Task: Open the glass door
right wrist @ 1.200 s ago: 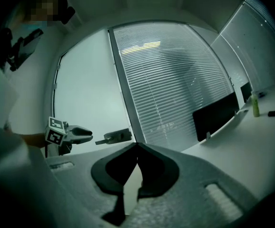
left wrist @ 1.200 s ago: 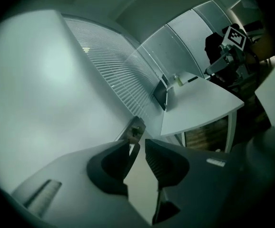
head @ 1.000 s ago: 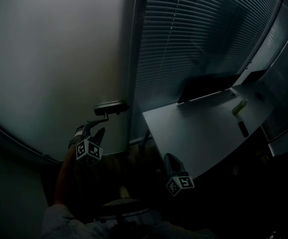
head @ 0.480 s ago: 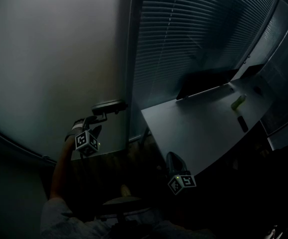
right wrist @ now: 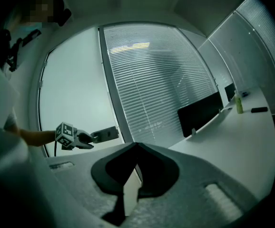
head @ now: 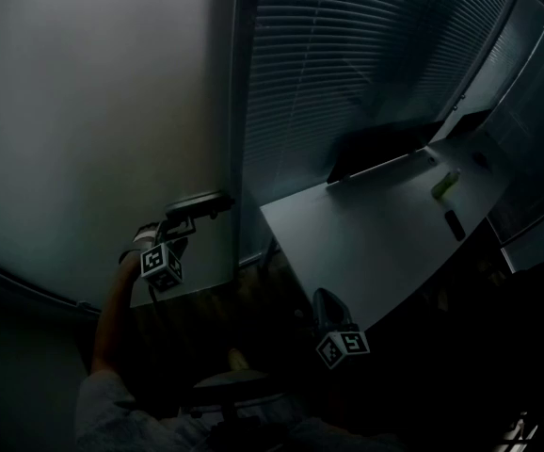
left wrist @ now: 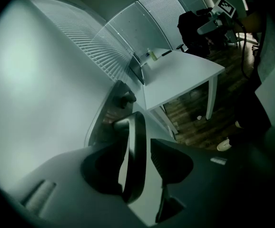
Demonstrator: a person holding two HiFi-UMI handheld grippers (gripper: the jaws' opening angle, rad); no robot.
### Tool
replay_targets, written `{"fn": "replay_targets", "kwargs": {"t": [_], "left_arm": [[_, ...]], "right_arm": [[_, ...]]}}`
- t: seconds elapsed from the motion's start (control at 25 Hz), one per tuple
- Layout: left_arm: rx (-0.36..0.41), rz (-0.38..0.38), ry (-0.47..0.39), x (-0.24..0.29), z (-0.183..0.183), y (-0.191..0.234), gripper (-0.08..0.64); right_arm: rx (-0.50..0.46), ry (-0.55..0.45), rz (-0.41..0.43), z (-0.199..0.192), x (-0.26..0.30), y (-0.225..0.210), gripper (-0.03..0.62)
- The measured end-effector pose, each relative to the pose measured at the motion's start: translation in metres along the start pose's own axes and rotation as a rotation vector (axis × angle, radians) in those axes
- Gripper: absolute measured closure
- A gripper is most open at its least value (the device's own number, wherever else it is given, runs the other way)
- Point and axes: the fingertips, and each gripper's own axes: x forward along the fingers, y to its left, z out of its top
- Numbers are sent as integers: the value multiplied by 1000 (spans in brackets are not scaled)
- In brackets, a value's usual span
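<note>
Glass door (head: 93,111), frosted and apparently still shut, fills the left of the head view, with its lever handle (head: 197,205) close to the frame. The left tool (head: 176,232) reaches up to that lever. The right tool (head: 324,301) hangs low beside the white counter (head: 366,252), well apart from the door.

In the left gripper view the handle (left wrist: 136,156) runs between the jaws, which have just been closing a little. It lies against one pad while a strip of light shows at the other, so the grip is not yet made.

In the right gripper view the right tool's jaws meet at their tips with nothing between them.

The step in hand looks like taking hold of the handle. Next, the left tool would need to clamp the lever firmly, press it down and then swing the door.

Against a second ago, the left tool has drawn in around the lever, and the right tool has kept its place.
</note>
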Motion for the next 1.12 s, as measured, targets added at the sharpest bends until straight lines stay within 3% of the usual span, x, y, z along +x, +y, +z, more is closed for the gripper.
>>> {"fn": "replay_targets", "kwargs": {"t": [0.48,0.56,0.68,1.12], "left_arm": [[74,-84,24,24,-2,-9,439],[72,-83,21,23,-1,-8,454],[87,-62,18,20,1,-4,545],[122,-40,-14,22,1,-7,557]], "right_arm": [[14,-5,-51,-1,8,-10,591],[15,-4,-51,-1,8,-9,589],[15,2,-46,-3,11,-7,590],[13,10,-33,-8,17,-2,589]]}}
